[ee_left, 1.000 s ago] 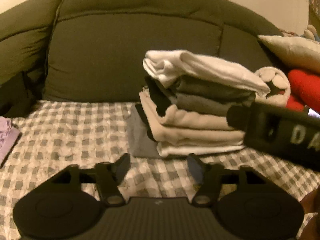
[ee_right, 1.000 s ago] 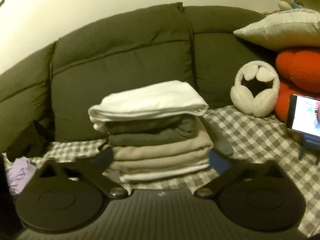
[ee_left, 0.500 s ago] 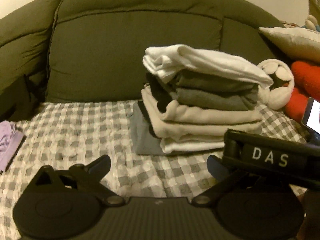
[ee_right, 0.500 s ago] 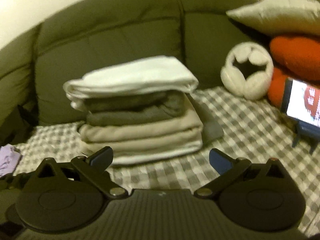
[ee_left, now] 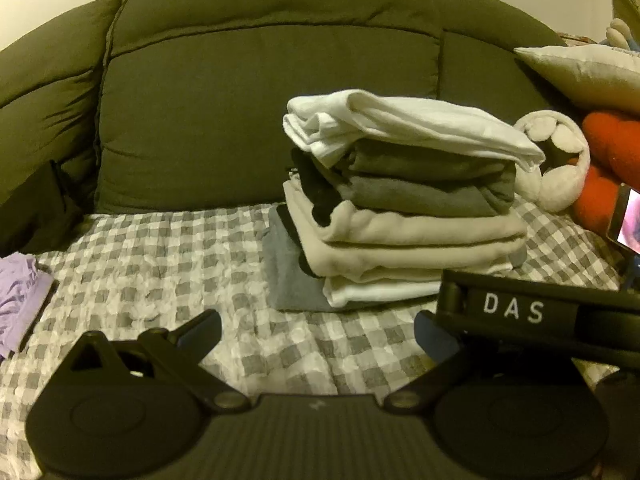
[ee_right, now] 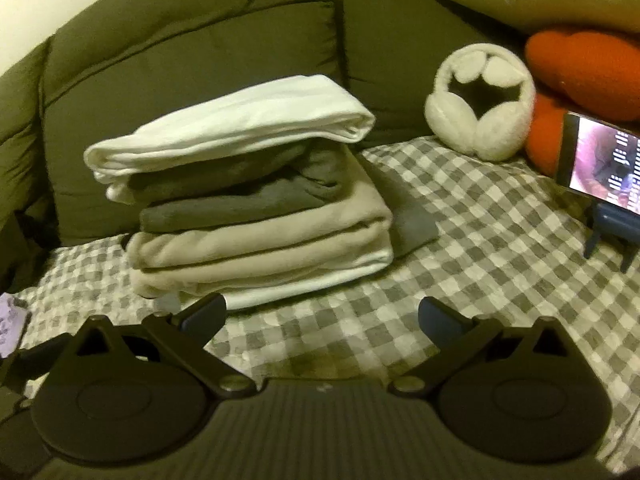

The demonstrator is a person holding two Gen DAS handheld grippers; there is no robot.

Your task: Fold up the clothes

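Neat stack of folded white, grey and beige soft garments (ee_left: 404,208) on puckered grey-checked cover (ee_left: 160,264) before olive quilted sofa back (ee_left: 260,92); left gripper (ee_left: 318,330) and right gripper (ee_right: 322,318) both spread, empty.

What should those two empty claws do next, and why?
Probably swing the left gripper toward the purple cloth at the left edge of the checked blanket. Both pairs of fingers are open and empty, the stack looks finished, and that cloth lies crumpled.
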